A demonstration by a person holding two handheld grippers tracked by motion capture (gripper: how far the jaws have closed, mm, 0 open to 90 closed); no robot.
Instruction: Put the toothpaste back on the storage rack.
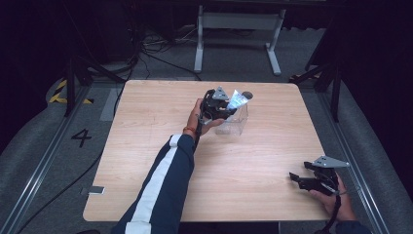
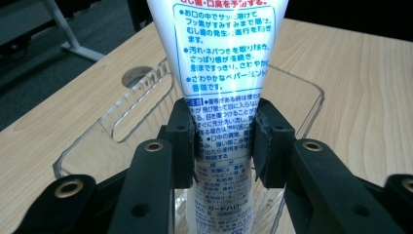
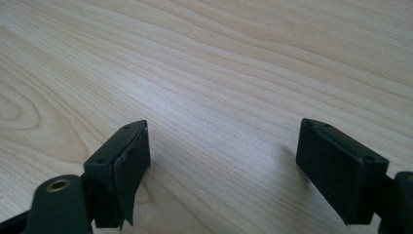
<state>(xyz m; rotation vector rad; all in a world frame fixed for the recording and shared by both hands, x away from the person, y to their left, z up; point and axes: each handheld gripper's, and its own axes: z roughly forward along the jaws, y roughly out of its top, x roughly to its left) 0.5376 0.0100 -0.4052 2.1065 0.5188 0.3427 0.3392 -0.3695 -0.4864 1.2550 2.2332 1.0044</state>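
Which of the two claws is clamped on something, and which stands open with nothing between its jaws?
The left claw grips the white toothpaste tube over the clear box; the right claw stands open above the table.

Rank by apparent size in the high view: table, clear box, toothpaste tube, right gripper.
1. table
2. right gripper, nearer the camera, so unsure against the box
3. clear box
4. toothpaste tube, partly hidden by the left gripper

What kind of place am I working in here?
Probably a lab recording rig: a bare wooden table on grey carpet, floor rails on both sides, loose cables behind, dark surroundings.
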